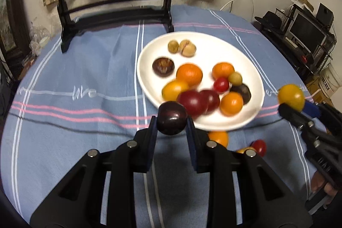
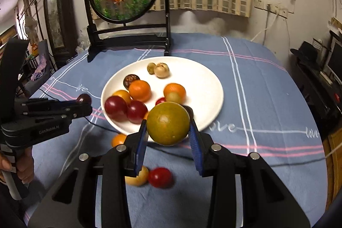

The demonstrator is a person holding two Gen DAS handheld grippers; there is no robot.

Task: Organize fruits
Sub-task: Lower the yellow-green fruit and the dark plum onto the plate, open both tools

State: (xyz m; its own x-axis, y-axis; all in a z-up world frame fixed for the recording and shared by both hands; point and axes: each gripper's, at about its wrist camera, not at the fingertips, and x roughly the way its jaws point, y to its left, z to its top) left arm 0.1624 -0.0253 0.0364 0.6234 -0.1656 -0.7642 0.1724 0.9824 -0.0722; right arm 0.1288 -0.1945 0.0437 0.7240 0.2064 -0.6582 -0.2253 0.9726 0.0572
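Holding a dark plum (image 1: 171, 118), your left gripper (image 1: 171, 121) pinches it just before the white plate (image 1: 147, 61) of fruit. Your right gripper (image 2: 168, 131) clamps a yellow-green fruit (image 2: 168, 123) above the blue-clothed surface (image 2: 267, 99), near the plate's front rim.

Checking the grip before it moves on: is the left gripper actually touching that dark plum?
Touching. The left wrist view shows the left gripper with both pads pressed against the dark plum, no gap.
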